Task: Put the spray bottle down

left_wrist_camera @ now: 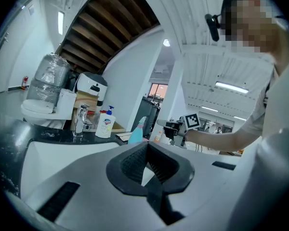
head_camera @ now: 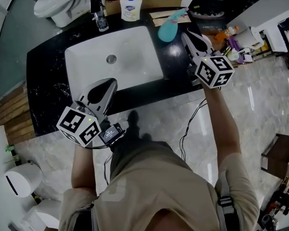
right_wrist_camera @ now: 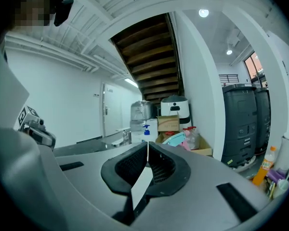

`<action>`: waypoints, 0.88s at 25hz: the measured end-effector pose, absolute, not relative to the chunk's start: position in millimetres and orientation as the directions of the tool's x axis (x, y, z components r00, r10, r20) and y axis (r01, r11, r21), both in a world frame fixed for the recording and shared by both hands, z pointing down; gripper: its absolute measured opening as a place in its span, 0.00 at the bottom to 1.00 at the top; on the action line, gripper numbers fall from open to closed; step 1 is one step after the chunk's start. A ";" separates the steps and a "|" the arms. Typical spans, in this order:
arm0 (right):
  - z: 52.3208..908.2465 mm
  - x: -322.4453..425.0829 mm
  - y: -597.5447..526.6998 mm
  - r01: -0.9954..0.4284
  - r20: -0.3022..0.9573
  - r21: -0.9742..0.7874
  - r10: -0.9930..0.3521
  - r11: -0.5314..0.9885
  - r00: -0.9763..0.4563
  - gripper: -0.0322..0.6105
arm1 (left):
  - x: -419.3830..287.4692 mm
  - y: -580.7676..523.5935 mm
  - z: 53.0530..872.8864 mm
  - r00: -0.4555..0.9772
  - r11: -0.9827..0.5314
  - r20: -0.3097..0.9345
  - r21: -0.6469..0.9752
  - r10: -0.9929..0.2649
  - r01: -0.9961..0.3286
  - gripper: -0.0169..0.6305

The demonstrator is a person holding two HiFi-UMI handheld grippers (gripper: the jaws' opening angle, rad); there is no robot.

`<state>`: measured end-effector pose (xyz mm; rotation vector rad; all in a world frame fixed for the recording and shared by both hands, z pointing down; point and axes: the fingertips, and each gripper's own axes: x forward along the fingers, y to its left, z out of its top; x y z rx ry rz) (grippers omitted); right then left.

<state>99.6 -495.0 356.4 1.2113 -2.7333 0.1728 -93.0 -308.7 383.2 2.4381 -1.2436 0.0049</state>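
Already down: spray bottle [head_camera: 169, 28] lying sideways on black counter [head_camera: 48, 76], right of sink [head_camera: 135, 69], likely clear of rolling in. Right gripper [head_camera: 185, 35] just beside it, jaws pressed together, empty; left gripper [head_camera: 110, 84] likewise closed on nothing.

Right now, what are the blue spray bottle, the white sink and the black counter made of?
Spray bottle: probably plastic. It is pale blue and smooth, with a rounded moulded shape.
Sink: likely glazed ceramic. It is glossy white and shows soft reflections.
Counter: looks like polished black stone with white veins and specks, though it could be an imitation.
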 end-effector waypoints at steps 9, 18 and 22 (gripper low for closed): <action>348.1 109.6 -452.1 -0.707 0.158 -0.108 -0.690 0.699 -0.706 0.09 | -79.0 -292.3 366.2 0.619 -0.554 0.166 0.313 -0.768 -0.771 0.04; 329.2 105.3 -401.0 -0.639 0.103 -0.145 -0.631 0.756 -0.769 0.09 | -62.1 -262.9 352.8 0.630 -0.579 0.156 0.275 -0.761 -0.768 0.04; 328.4 107.4 -385.1 -0.627 0.091 -0.159 -0.621 0.763 -0.779 0.09 | -56.2 -249.9 348.0 0.628 -0.583 0.159 0.252 -0.762 -0.772 0.04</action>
